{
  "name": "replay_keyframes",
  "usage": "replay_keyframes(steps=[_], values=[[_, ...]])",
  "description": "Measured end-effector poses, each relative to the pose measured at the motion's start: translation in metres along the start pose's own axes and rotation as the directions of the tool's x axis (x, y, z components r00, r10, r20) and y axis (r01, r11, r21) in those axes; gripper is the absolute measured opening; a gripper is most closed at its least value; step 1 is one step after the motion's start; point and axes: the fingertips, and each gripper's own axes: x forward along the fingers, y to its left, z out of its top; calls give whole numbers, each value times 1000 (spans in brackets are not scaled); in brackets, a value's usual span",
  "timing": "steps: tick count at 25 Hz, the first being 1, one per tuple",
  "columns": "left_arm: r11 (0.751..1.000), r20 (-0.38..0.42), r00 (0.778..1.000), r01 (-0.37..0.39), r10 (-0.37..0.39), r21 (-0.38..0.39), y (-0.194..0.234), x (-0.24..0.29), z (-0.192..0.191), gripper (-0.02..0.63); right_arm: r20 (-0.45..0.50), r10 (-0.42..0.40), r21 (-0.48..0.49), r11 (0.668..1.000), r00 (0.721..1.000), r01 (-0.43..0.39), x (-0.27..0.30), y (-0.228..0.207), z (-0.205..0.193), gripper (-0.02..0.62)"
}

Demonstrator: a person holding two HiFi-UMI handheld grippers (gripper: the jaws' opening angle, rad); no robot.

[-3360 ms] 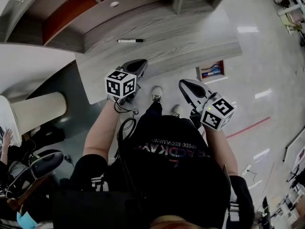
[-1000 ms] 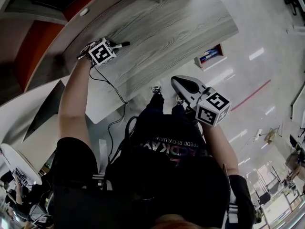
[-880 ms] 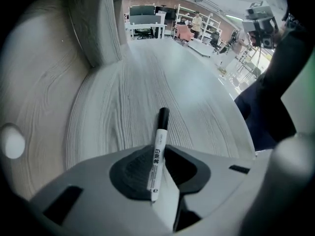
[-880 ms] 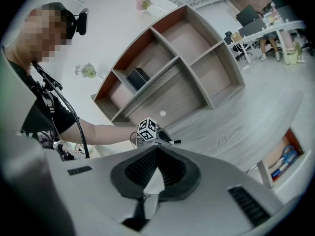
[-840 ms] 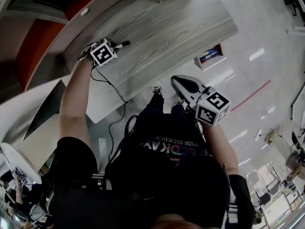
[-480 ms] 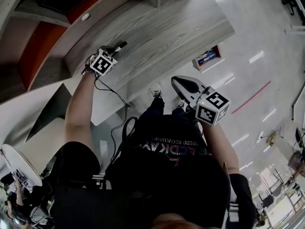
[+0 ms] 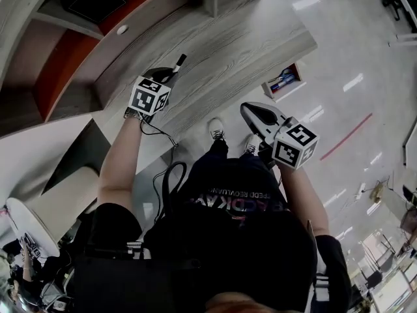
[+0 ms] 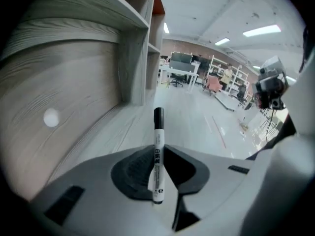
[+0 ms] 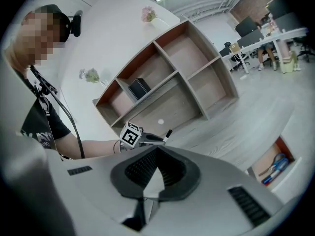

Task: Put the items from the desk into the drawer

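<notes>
Two jaws of the right gripper (image 9: 156,150) are pressed together with nothing between them, so it can give no help. Farther out, the left gripper (image 7: 169,72) pinches the marker (image 8: 157,146) by its rear half over the counter (image 7: 247,38), and the capped end stands out in front. I think this free end may knock on the wall of the open drawer (image 7: 301,75) at the right, or the smooth pen may slip out on the way.
</notes>
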Motion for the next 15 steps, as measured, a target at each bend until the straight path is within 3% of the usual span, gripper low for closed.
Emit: replay_keyframes(steps=[7,15], values=[[980,137,981,154,-136,-129,-58,-22,34,72,42,-11,-10,1000,999,11,8,0,1,14],[940,193,927,337,-320,-59,-155,-14,91,72,113,-130,50,991,985,125,-40,-21,-5,14]])
